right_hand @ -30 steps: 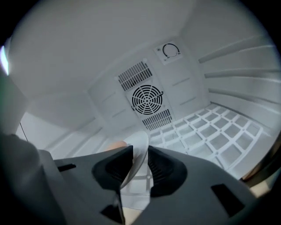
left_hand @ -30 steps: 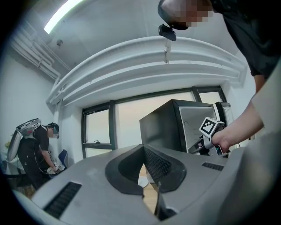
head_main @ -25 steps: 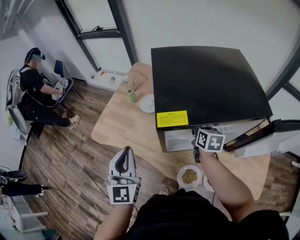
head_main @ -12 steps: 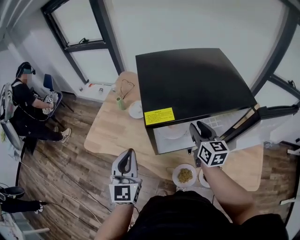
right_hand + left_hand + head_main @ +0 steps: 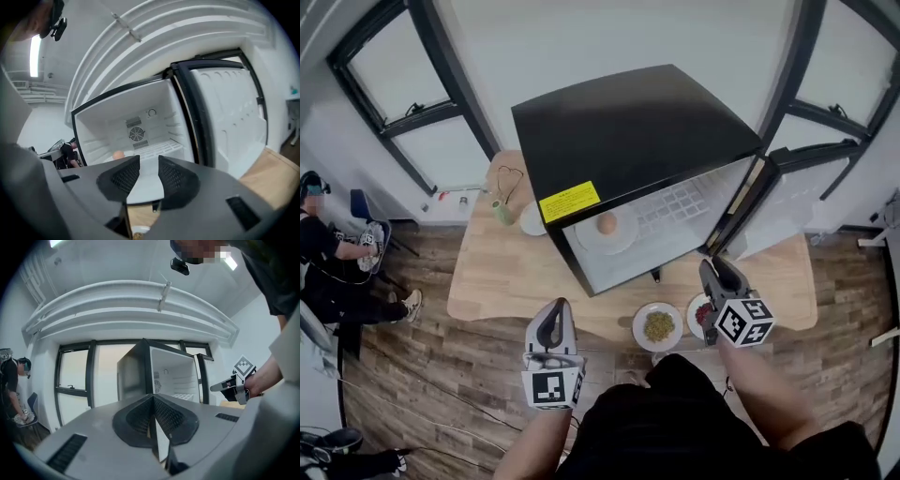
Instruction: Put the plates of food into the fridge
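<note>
The black fridge (image 5: 628, 141) stands on the wooden table (image 5: 502, 277) with its door (image 5: 783, 192) swung open to the right. On its shelf sits a white plate with a round brown piece of food (image 5: 607, 225), also seen as that plate (image 5: 117, 154) in the right gripper view. Two plates wait at the table's front edge: one with yellow-green food (image 5: 657, 325), one with red food (image 5: 699, 315). My right gripper (image 5: 711, 270) hovers over the red plate; its jaws are closing with nothing between them (image 5: 149, 163). My left gripper (image 5: 553, 307) is shut and empty, off the table's front edge.
Left of the fridge stand a green cup (image 5: 502, 212) and another white plate (image 5: 531, 220). A small dark object (image 5: 655, 276) lies before the fridge opening. A seated person (image 5: 328, 258) is at the far left on the wooden floor. Windows line the back wall.
My right gripper has drawn back out of the fridge opening to above the red plate at the table's front. The left gripper has hardly moved.
</note>
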